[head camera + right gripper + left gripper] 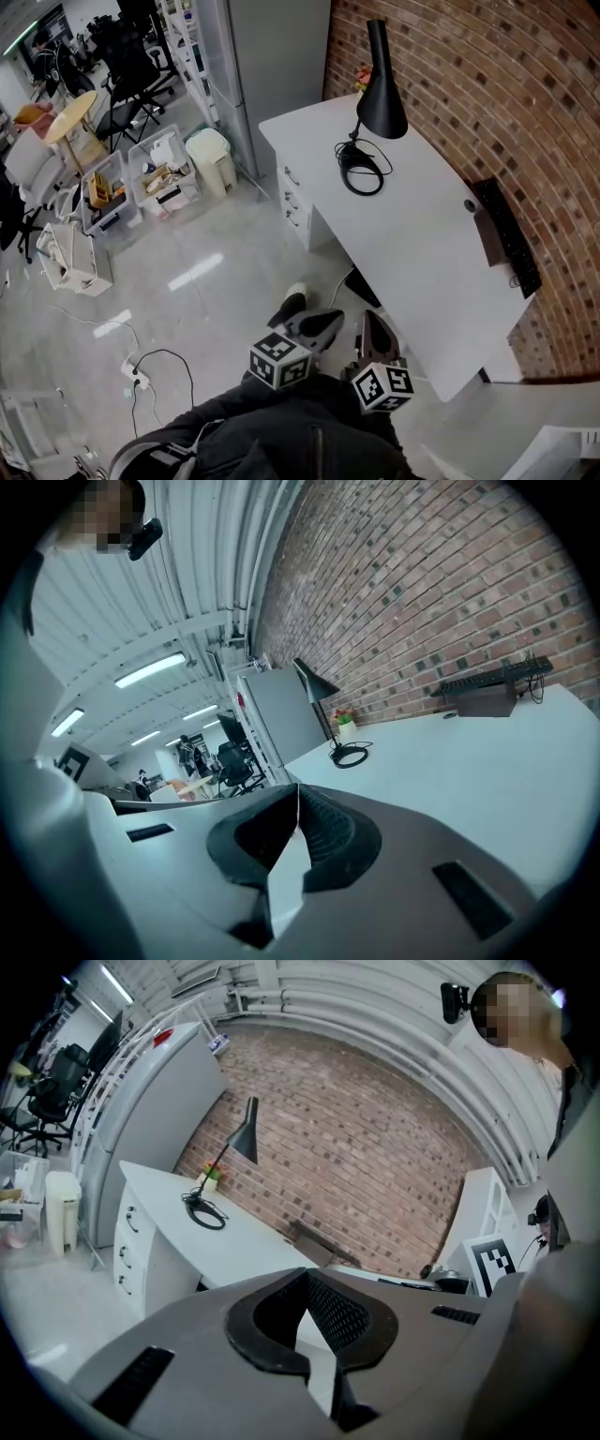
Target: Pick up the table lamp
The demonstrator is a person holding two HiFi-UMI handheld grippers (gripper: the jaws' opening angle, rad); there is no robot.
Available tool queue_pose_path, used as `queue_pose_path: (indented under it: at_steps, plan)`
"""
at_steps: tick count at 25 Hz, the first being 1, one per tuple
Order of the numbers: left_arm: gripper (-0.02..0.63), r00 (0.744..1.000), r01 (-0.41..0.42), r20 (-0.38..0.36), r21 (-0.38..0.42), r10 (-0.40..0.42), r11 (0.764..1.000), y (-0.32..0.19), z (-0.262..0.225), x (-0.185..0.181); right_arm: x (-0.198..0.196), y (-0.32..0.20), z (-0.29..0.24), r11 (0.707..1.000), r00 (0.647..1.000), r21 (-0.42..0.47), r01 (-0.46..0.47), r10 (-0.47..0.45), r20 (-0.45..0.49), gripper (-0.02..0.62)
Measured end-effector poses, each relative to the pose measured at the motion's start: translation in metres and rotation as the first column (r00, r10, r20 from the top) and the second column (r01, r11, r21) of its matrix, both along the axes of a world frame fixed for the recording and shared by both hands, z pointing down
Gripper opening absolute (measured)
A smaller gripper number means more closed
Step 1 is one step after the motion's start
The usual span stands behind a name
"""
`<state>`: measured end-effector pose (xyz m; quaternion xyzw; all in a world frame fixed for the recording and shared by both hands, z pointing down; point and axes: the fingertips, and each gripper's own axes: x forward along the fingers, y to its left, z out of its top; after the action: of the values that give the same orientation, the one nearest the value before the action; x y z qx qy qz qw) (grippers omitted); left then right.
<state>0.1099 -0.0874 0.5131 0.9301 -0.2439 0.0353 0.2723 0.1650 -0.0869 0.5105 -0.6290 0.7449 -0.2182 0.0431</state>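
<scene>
Two tools in play, and both are pressed together with nothing between them. The left tool [323, 323] is low in the head view, just off the near corner of the white tabletop [412, 239], with the right tool [373, 326] close beside it. In the left gripper view the left tool [307, 1275] has its ribbed pads meeting at the tips, no gap. The same goes for the right tool [297, 789] in its own view: tips touching, empty.

Now the table lamp [381, 92]. It stands upright at the far end of the tabletop, close to the brick wall [487, 94] and well apart from both tools. It is black with a cone shade on a thin stem, and at its foot lies a dark loop [362, 174], perhaps a ring base or coiled cable; it's hard to say from here. A small potted plant [362, 75] sits just behind it. Both gripper views point across the tabletop toward the lamp. A black keyboard [507, 234] lies along the wall side. Drawers [292, 202] front the far end, and a pale bin [211, 157] stands on the floor nearby.
</scene>
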Motion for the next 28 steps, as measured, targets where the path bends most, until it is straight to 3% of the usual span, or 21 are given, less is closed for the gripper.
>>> queue_pose_path:
  at_steps: [9, 21, 28]
  plan:
    - [0.002, 1.000, 0.015, -0.004, -0.003, -0.015, 1.000, -0.065, 0.000, -0.004, -0.004, -0.063, 0.000, 1.000, 1.000, -0.016, 0.009, -0.009, 0.004, 0.011]
    - [0.002, 0.998, 0.058, -0.027, -0.007, -0.058, 0.998, -0.204, -0.017, -0.014, -0.018, -0.209, -0.026, 0.996, 0.996, 0.023, 0.085, -0.085, -0.021, 0.011]
    - [0.002, 0.999, 0.034, -0.010, -0.015, -0.034, 0.999, -0.268, -0.020, -0.014, -0.006, -0.268, -0.030, 0.999, 0.998, 0.008, 0.050, -0.050, -0.028, 0.011]
